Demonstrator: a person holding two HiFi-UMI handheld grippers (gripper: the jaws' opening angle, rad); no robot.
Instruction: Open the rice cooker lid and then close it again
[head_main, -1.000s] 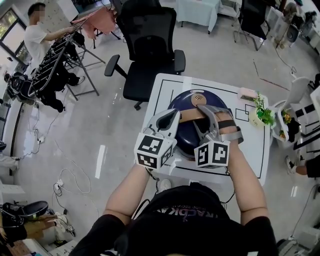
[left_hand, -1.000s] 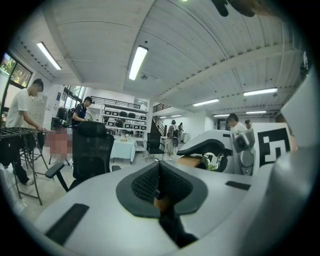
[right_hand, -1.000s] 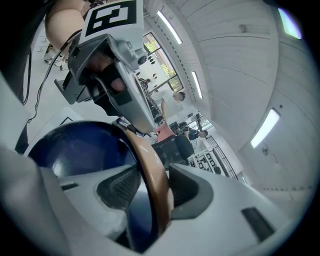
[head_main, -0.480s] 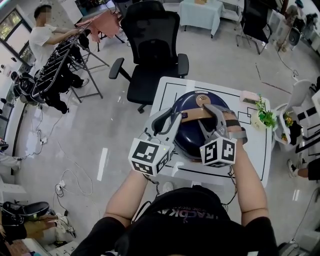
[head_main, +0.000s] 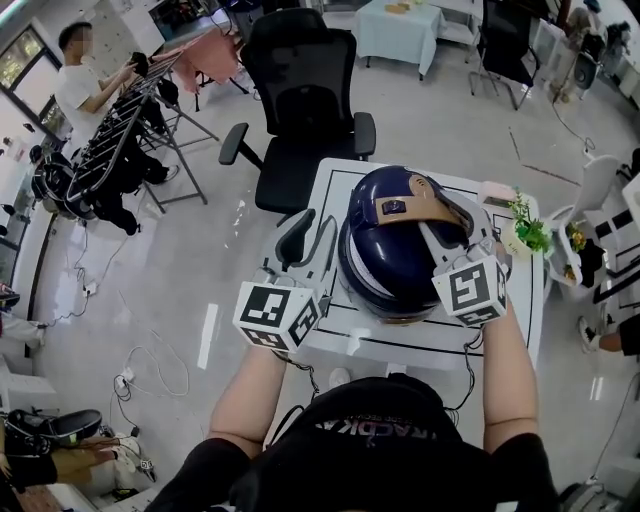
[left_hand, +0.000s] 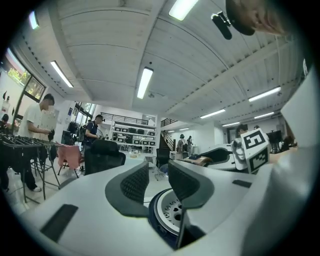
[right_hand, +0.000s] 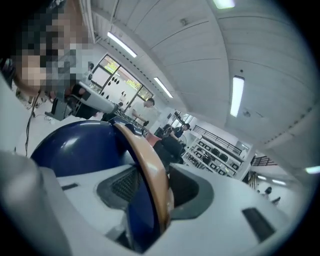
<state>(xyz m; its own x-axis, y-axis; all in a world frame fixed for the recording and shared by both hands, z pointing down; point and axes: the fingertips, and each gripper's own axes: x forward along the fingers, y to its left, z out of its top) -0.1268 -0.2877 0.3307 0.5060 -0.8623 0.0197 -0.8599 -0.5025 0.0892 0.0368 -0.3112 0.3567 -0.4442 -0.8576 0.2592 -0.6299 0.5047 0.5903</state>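
Lid (head_main: 385, 235) of the navy rice cooker (head_main: 395, 305) stands half raised on the white table (head_main: 500, 320) as my right gripper (right_hand: 150, 186) pinches its tan handle (head_main: 410, 205) edge-on. My left gripper (left_hand: 155, 181), jaws just opening and spread with nothing between them, hangs just beside the rice cooker's left flank. I judge the risk plain: the smooth curved handle may slide out of the grip, letting the lid drop shut, or the unsteadied rice cooker may tip or skid.
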